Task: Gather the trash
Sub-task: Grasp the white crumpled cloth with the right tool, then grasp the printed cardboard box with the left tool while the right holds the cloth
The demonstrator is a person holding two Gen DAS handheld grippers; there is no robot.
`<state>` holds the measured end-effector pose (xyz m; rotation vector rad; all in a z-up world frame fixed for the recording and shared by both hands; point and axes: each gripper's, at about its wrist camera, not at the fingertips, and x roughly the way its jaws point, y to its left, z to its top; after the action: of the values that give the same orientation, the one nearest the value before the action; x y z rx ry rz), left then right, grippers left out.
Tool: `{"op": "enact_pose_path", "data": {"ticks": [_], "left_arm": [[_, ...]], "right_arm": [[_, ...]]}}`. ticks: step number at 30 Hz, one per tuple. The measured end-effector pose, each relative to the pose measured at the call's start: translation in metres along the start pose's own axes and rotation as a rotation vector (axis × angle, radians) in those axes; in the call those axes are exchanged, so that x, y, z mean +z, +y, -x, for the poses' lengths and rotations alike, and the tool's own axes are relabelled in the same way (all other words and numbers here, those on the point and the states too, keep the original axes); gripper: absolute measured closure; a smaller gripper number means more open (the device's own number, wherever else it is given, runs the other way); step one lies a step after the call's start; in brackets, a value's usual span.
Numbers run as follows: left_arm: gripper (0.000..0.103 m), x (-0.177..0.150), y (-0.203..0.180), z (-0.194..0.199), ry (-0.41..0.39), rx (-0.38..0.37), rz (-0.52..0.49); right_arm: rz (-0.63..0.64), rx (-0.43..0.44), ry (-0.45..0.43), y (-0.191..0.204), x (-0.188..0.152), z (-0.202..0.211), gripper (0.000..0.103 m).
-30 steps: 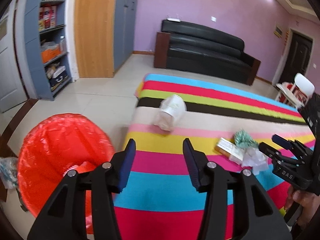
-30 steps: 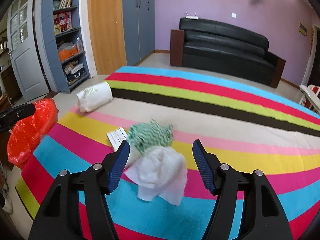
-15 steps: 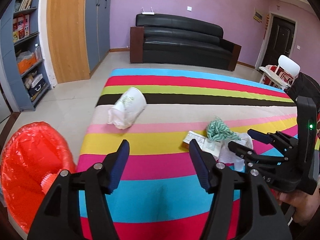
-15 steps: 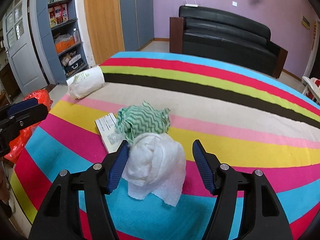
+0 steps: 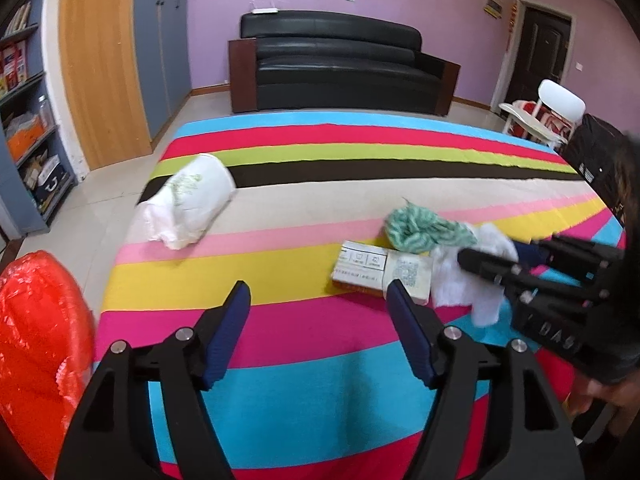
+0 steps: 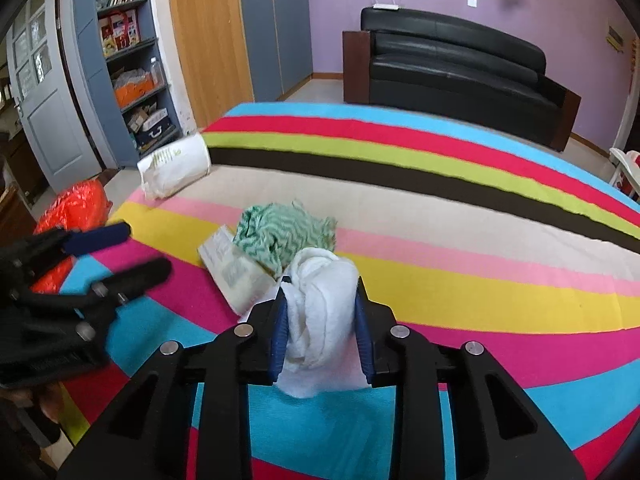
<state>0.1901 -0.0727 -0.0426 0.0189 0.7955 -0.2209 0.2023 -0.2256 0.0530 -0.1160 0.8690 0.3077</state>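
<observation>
Striped table point(image 6: 460, 280), trash scattered: my right gripper point(image 6: 322, 316) pinches the white tissue wad point(image 6: 320, 304).
My left gripper point(image 5: 318, 324), jaws spread, waits; the red bin point(image 5: 36, 344) sits at nine o'clock.

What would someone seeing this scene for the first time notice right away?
The bright striped tablecloth fills both views. Near its front edge the right claw is closed around a crumpled white tissue, with a green zigzag cloth and a small paper box just beyond. The left claw hangs open, and a red-lined bin sits at the table's left.
</observation>
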Motion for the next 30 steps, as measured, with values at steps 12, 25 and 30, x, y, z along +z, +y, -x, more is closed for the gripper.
{"op": "enact_pose_path", "data": {"ticks": [12, 25, 30], "left_arm": [[0.031, 0.0, -0.027, -0.019, 0.021, -0.025, -0.043], [0.025, 0.006, -0.052, -0.04, 0.042, -0.023, -0.073], [0.025, 0.011, -0.054, -0.05, 0.059, -0.013, -0.081]], "right_arm": [[-0.042, -0.024, -0.056, -0.024, 0.01, 0.019, 0.075], [-0.077, -0.053, -0.098, -0.038, 0.014, 0.029, 0.075], [-0.079, -0.047, -0.101, -0.037, 0.014, 0.031, 0.075]]}}
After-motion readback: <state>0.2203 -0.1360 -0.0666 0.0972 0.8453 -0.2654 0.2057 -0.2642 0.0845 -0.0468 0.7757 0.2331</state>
